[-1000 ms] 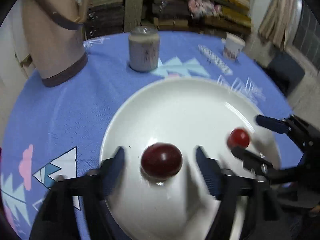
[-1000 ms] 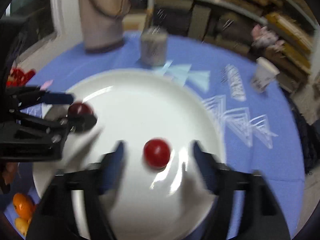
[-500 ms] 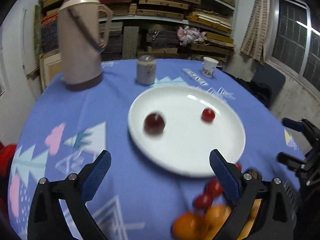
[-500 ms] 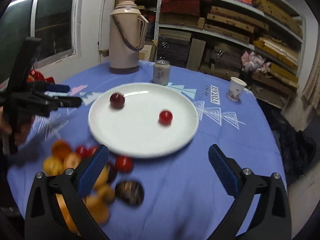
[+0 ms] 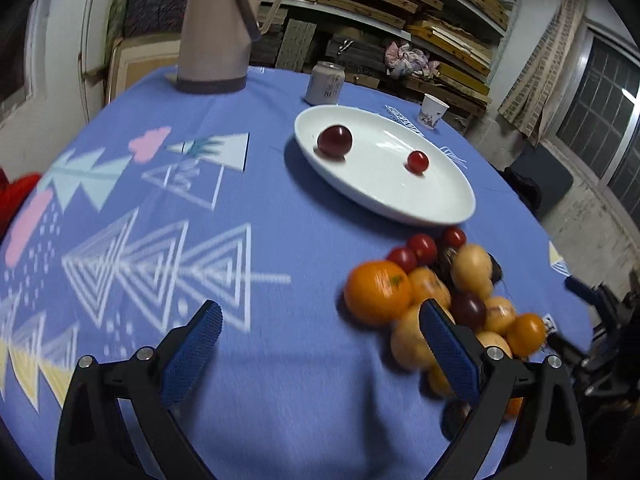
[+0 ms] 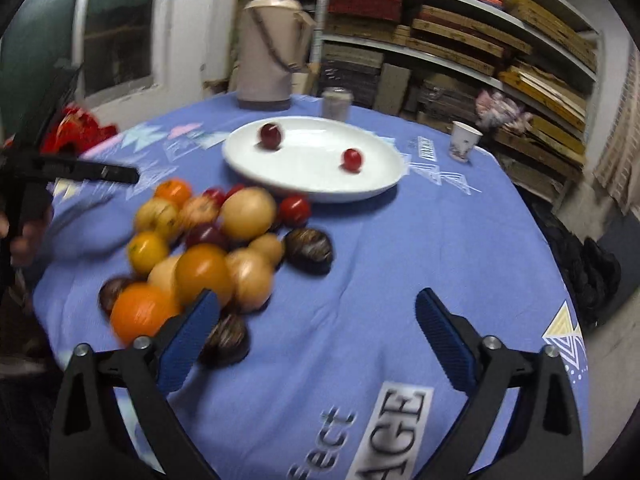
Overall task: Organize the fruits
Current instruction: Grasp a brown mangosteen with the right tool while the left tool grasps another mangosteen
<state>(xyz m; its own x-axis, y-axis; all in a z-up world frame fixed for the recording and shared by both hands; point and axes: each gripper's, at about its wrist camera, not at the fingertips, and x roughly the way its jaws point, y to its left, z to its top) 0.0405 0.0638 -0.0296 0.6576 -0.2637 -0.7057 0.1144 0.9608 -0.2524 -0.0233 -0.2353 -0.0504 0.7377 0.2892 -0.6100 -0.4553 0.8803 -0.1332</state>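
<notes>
A white plate (image 5: 440,204) (image 6: 376,184) holds a dark red plum (image 5: 335,141) (image 6: 270,135) and a small red tomato (image 5: 417,161) (image 6: 352,159). In front of it lies a pile of fruit (image 5: 436,292) (image 6: 208,248): oranges, yellow fruits, tomatoes and dark ones. My left gripper (image 5: 320,344) is open over bare cloth, left of the pile, nothing between its fingers. My right gripper (image 6: 318,336) is over the cloth right of the pile; its jaws are closing with nothing between them, and its left finger (image 6: 188,338) overlaps the nearest fruits.
A tall beige thermos (image 5: 218,24) (image 6: 272,46), a can (image 5: 325,87) (image 6: 337,102) and a paper cup (image 5: 433,114) (image 6: 464,141) stand beyond the plate. Blue patterned cloth covers the round table (image 5: 180,240). Shelves of stacked boards fill the back. Something red (image 6: 76,130) lies at the table's left edge.
Both grippers have drawn back from the plate, leaving the plum and tomato on it. The fruit pile has come into view, and the left gripper's jaws have spread wider.
</notes>
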